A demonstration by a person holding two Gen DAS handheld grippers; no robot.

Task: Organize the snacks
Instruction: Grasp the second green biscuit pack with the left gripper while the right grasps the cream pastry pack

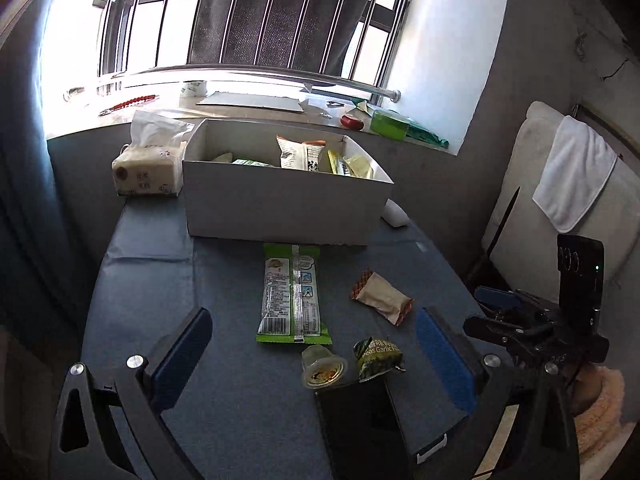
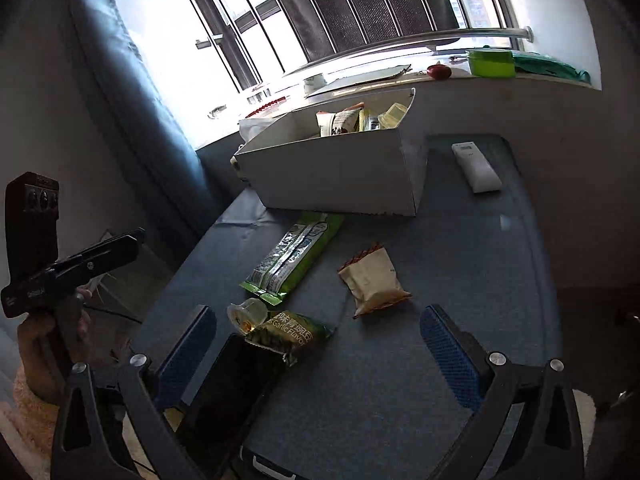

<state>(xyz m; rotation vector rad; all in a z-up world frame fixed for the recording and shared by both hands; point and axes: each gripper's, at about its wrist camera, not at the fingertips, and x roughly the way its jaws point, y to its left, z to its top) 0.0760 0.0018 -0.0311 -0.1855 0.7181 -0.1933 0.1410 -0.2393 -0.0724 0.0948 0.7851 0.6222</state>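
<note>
The desk [image 1: 140, 320] is carrying a white box [image 1: 280, 208], already holding several snacks. In front of the box are lying a green pack [image 1: 292, 292], a beige pack [image 1: 382, 298], a pea packet [image 1: 378, 354] and a jelly cup [image 1: 322, 368], probably waiting for boxing. A phone [image 1: 360, 424] is crowding the cup. Both the left gripper [image 1: 314, 354] and right gripper [image 2: 318, 354] are hovering, fingers wide, holding nothing.

Before you, the white box [image 1: 280, 208] is matt cardboard on a smooth blue table [image 1: 240, 400] covering. In front of the box, the long green packet [image 1: 292, 296] is glossy plastic film; nearer you, the jelly cup [image 1: 322, 366] is clear plastic and the phone [image 1: 360, 424] glossy black. Left of the box, the tissue pack [image 1: 148, 168] holds soft paper.
</note>
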